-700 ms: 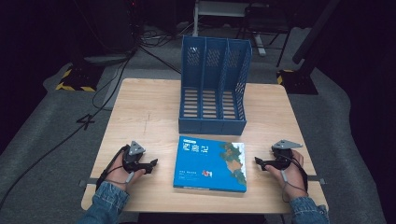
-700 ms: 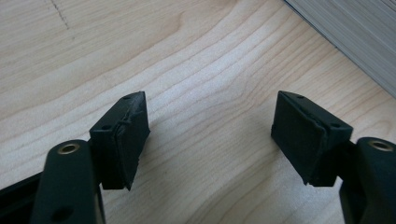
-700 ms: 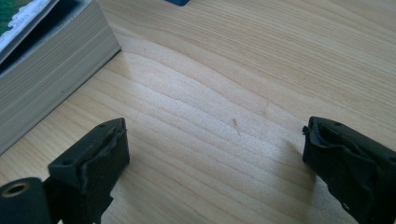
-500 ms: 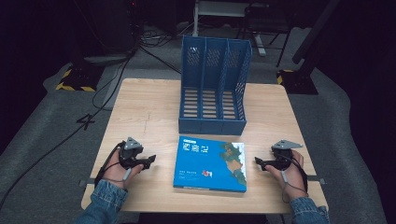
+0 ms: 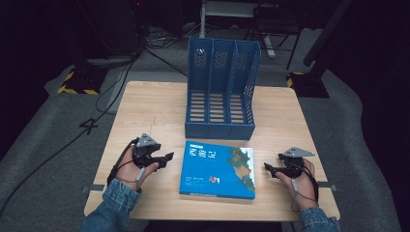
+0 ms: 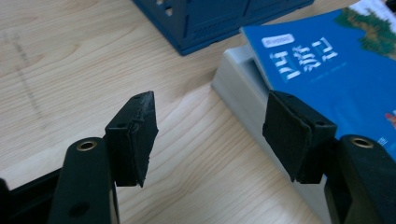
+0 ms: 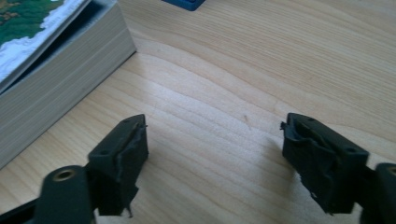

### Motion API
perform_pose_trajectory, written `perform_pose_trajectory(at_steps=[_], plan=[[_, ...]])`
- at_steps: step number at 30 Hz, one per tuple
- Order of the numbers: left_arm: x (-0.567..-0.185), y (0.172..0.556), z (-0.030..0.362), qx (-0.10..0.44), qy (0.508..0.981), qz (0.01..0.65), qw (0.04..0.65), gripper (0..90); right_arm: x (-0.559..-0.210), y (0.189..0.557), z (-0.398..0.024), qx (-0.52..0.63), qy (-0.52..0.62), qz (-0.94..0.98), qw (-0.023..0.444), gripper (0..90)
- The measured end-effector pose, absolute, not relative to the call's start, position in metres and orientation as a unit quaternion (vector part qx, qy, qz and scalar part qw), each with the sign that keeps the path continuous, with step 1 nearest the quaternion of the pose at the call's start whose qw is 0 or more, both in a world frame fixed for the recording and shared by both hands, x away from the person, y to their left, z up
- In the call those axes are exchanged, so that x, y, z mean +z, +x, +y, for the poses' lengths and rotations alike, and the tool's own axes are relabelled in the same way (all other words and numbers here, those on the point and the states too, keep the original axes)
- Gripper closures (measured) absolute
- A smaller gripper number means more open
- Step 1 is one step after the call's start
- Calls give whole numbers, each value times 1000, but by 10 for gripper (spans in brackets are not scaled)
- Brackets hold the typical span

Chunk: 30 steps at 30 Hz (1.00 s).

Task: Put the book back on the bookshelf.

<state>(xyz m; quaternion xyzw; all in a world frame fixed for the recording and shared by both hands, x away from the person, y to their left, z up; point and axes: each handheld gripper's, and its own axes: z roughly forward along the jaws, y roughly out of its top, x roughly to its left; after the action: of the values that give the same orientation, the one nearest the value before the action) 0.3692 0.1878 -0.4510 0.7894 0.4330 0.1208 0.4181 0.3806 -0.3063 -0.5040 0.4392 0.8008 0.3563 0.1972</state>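
Both tongs spread, empty: left tongs (image 6: 210, 140), right tongs (image 7: 215, 163); book (image 5: 217, 169) title too blurry.

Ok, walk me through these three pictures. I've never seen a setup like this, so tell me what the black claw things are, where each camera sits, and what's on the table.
There is no robot here. A person sits at a wooden table and holds a hand tool with two black jaws in each hand: the left gripper and the right gripper.

The high view comes from a fixed camera above, looking down at the table; the sleeves enter from the bottom edge. The other two pictures come from small cameras riding on the grippers, each looking along its own jaws.

On the table stands a blue file rack with three slots. In front of it lies a thick book with a blue cover, flat, between the two grippers.

Nothing is held. Both grippers are open, and only bare wood shows between each pair of jaws. The left gripper view shows one edge of the book close by, the right gripper view its page edges.
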Motion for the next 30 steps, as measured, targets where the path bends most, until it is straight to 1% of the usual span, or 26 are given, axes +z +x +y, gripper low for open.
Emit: perform_pose_trajectory(at_steps=[2, 9, 14, 22, 27, 30], plan=[[-450, 371, 182, 117, 792, 426, 421, 351, -501, 379, -305, 349, 435, 808, 191, 302], [-449, 375, 163, 106, 798, 409, 430, 351, -487, 367, -298, 355, 427, 809, 193, 299], [-454, 384, 152, 83, 796, 414, 433, 345, -477, 357, -288, 364, 425, 812, 167, 305], [-465, 393, 138, 77, 805, 417, 415, 339, -464, 348, -272, 387, 400, 814, 166, 288], [-470, 396, 134, 64, 812, 419, 402, 334, -456, 342, -254, 396, 376, 824, 152, 287], [-474, 398, 133, 67, 815, 416, 397, 311, -452, 339, -240, 406, 358, 828, 144, 269]])
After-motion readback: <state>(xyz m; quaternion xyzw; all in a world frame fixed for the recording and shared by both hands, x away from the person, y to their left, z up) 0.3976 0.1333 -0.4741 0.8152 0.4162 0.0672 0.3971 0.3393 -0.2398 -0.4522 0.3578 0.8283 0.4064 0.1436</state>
